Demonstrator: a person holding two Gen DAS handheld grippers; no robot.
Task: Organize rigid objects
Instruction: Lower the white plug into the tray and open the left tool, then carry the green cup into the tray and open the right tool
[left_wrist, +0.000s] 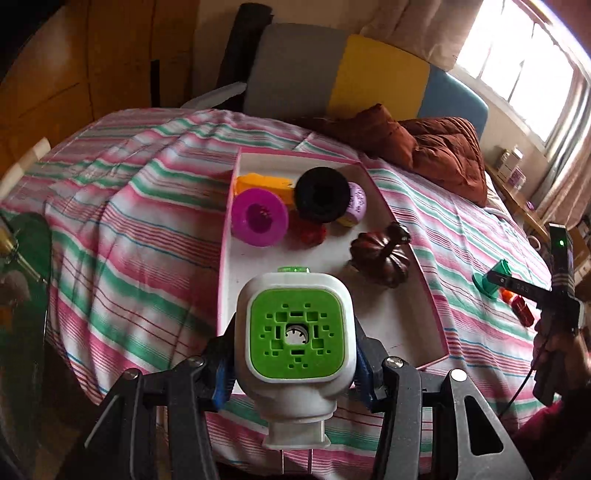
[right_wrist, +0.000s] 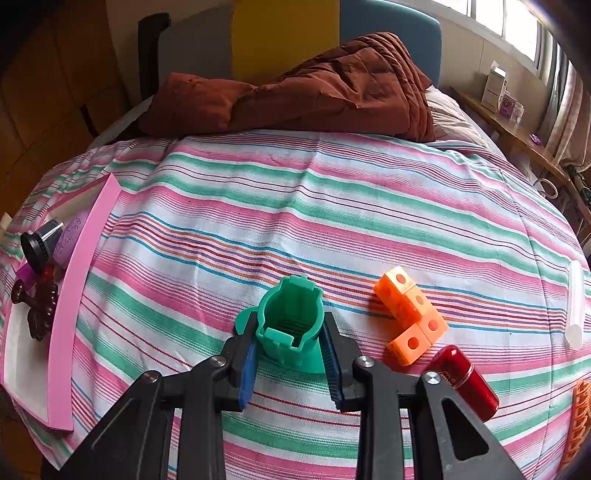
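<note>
Now the left claw (left_wrist: 295, 354), closed on the white-and-green gadget (left_wrist: 295, 332), hung over the pink tray (left_wrist: 227, 236) on the bed; release seemed next. The right claw (right_wrist: 290, 350) gripped the green holder (right_wrist: 290, 321) on the bedsheet (right_wrist: 332, 206).

Bright daylight floods from the overexposed window (left_wrist: 517, 70), with fisheye bending and dark vignetted corners.

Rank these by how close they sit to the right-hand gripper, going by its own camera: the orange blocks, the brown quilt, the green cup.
1. Green cup: between the right gripper's fingers.
2. Orange blocks: just right of the cup, on the striped sheet.
3. Brown quilt: far end of the bed.
</note>
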